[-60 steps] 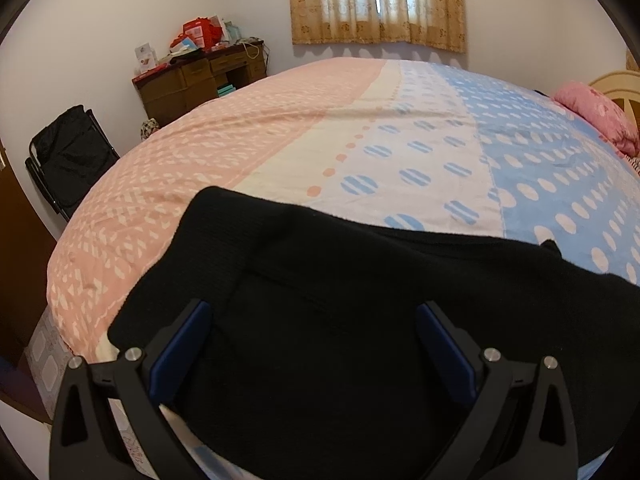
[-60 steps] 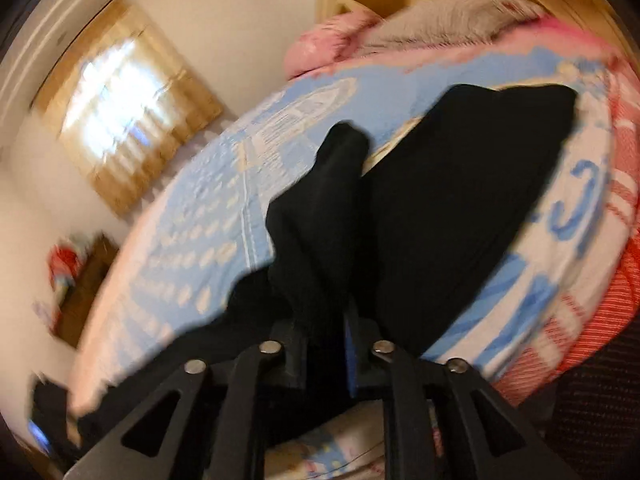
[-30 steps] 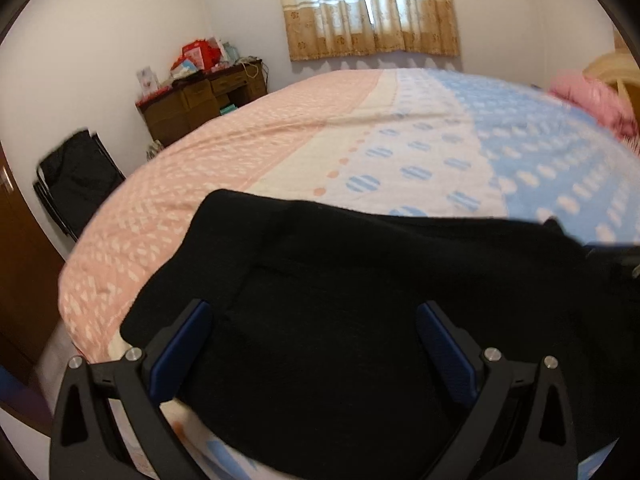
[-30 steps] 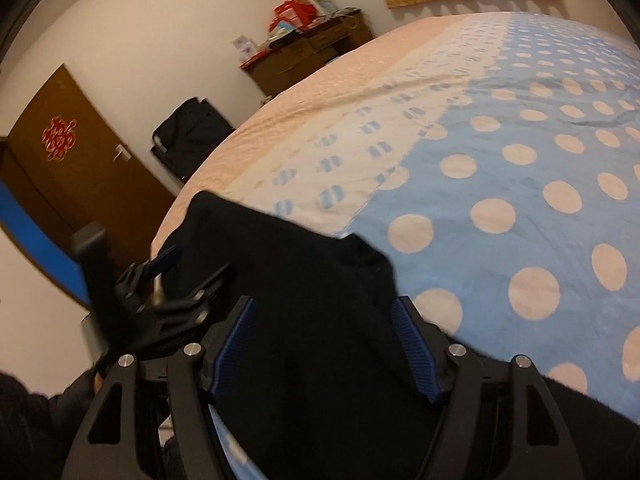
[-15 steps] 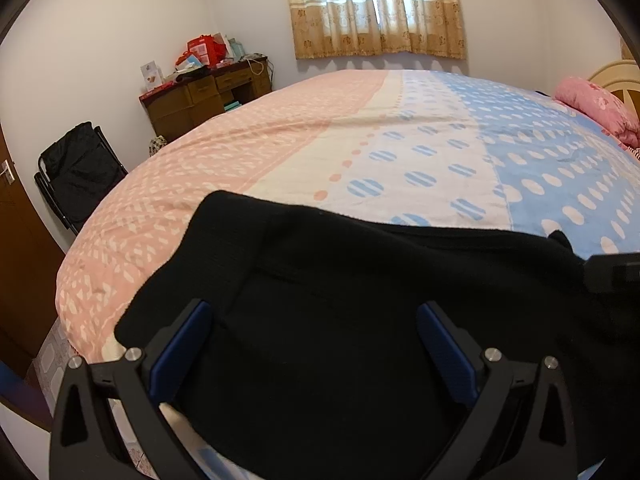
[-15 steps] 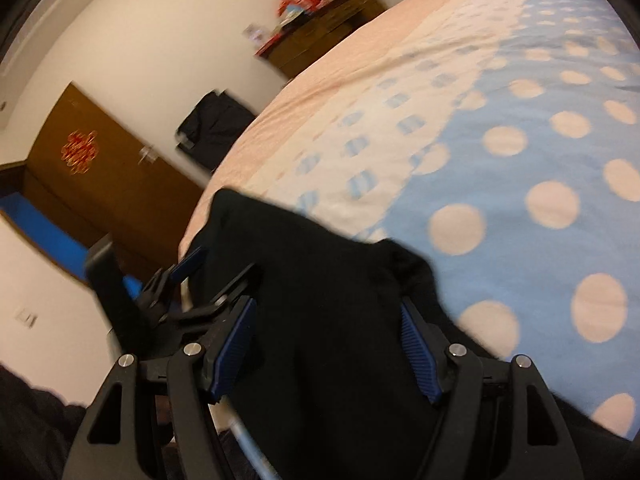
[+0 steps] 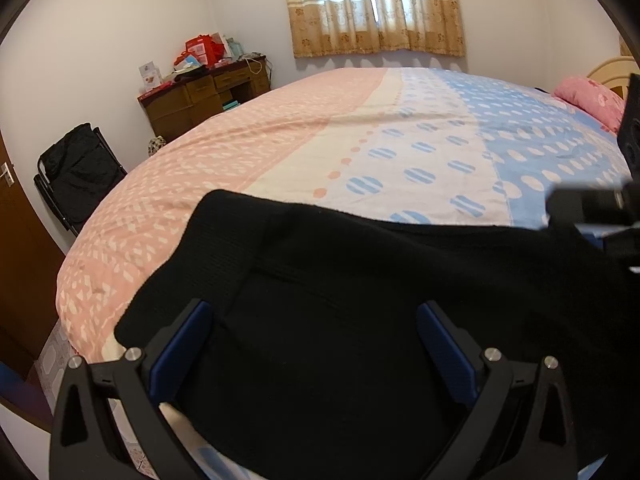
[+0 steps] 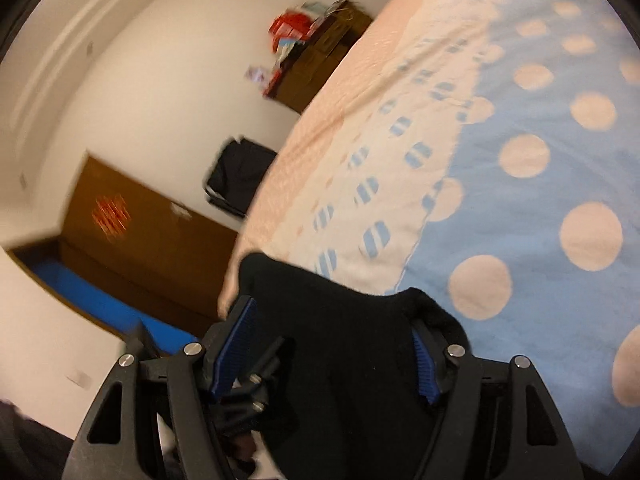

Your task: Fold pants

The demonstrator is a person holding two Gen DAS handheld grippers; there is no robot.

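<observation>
The black pants point(image 7: 360, 300) lie folded at the near edge of the bed point(image 7: 280, 152), which has a pink, cream and blue dotted cover. My left gripper point(image 7: 316, 344) is open, its blue pads wide apart just above the pants, holding nothing. My right gripper point(image 8: 332, 344) is open too, its pads on either side of the folded pants point(image 8: 344, 340) without closing on the cloth. Part of the right gripper shows at the right edge of the left wrist view point(image 7: 600, 216).
A wooden desk point(image 7: 200, 100) with boxes stands at the far wall under a curtained window point(image 7: 376, 4). A black folding chair point(image 7: 80, 168) is left of the bed. A brown door point(image 8: 132, 232) is at the left. A pink pillow point(image 7: 588, 98) lies at the far right.
Two seconds ago my right gripper was shut on a pant leg; it has carried it over the other part, let go and now hovers open. My left gripper stayed open and almost still.
</observation>
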